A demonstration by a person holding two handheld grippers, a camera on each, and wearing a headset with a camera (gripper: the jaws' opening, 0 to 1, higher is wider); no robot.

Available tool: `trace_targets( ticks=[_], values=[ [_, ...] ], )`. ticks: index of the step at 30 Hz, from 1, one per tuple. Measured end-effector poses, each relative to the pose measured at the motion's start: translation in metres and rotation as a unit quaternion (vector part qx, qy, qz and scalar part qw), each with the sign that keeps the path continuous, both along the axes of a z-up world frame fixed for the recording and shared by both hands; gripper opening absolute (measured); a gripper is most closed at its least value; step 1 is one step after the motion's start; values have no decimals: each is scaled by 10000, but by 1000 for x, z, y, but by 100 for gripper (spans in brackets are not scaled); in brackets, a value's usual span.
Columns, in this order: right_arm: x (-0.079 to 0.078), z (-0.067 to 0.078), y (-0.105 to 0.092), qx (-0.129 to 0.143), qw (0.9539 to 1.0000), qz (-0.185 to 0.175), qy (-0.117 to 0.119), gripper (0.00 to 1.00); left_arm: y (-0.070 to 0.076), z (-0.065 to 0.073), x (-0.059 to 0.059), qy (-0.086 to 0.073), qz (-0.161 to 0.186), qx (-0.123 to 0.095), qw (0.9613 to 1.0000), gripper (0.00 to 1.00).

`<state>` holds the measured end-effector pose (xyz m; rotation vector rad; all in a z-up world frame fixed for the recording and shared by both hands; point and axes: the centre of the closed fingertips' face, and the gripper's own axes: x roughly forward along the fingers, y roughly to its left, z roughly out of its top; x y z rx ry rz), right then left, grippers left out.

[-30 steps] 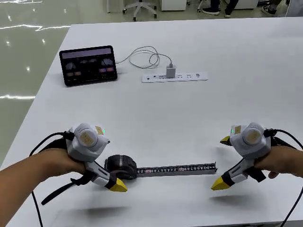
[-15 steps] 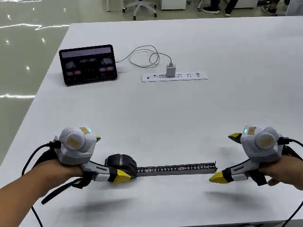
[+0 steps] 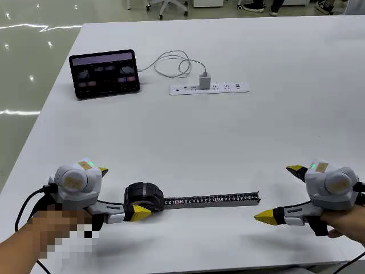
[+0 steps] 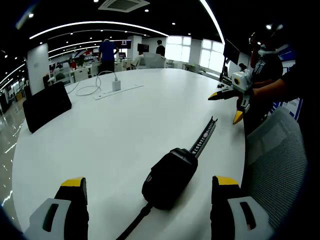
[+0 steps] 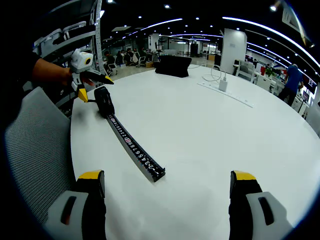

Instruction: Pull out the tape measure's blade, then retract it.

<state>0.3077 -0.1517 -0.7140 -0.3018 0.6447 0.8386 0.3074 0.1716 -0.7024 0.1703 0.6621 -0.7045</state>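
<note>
the tape measure is laid on the surface, blade drawn out. left tongs and right tongs are both released, nothing grasped. pull-out is judged complete; next, the case must be clenched and the blade retracted.

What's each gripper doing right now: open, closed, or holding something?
Left gripper: open, holding nothing.
Right gripper: open, holding nothing.
</note>
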Motion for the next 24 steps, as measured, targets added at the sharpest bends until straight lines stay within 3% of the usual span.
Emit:
trace_targets(
  ticks=[2,13,18,24],
  values=[
    [-1,-1,-4,-6,10000,-29,-27,100,3,2,-3,-85,119,-104,9998,100],
    [-25,5,-17,127,9991,-379,-109,100,16,-2,-22,-90,552,-294,9980,100],
    [-37,11,-28,153,9986,-498,-130,100,21,10,-27,-223,698,-426,9964,100],
    [-46,14,-39,81,9980,-610,-134,100,25,8,-38,-240,669,-337,9969,100]
  ],
)
